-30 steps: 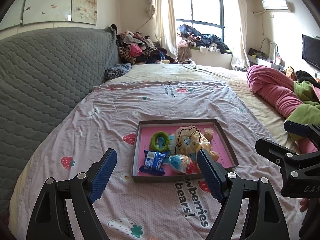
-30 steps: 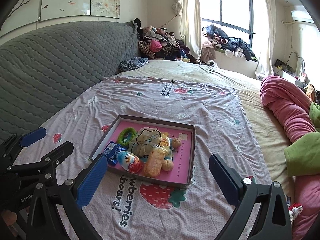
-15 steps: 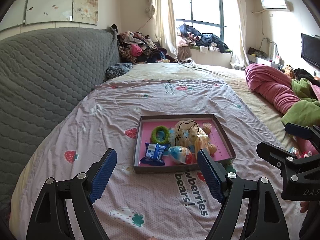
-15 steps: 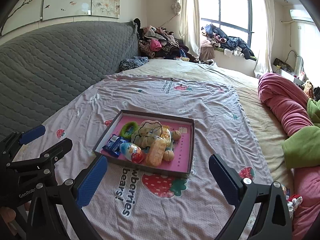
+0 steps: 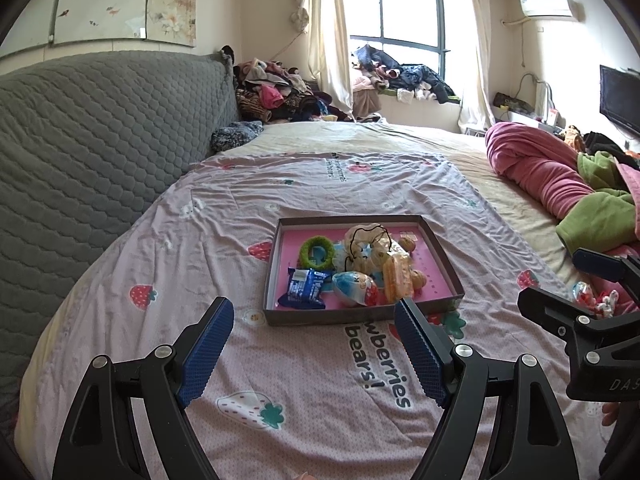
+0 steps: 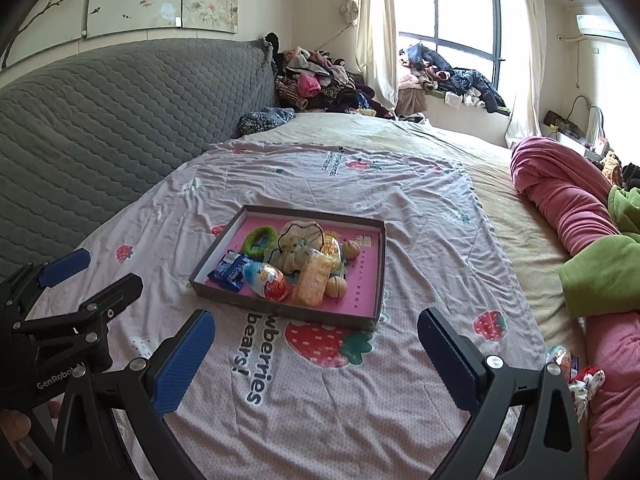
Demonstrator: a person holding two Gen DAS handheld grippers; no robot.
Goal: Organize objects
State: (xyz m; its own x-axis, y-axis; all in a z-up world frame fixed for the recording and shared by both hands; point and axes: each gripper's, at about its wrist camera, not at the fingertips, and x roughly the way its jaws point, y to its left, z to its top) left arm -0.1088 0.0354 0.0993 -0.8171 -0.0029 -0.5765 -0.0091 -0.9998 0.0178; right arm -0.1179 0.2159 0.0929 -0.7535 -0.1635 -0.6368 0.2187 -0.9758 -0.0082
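A shallow pink-lined tray point(image 5: 436, 248) on the strawberry-print bedspread point(image 5: 240, 216) holds a green ring point(image 5: 316, 251), blue wrapper point(image 5: 306, 286) and toy egg point(image 5: 356, 288).

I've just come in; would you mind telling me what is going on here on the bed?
A person holds two grippers over a bed, tidying small items. The left gripper and right gripper are both open and empty, short of a shallow box with a pink inside. In it lie a green ring, a blue snack packet, a foil egg and other wrapped snacks. Nothing is being touched.
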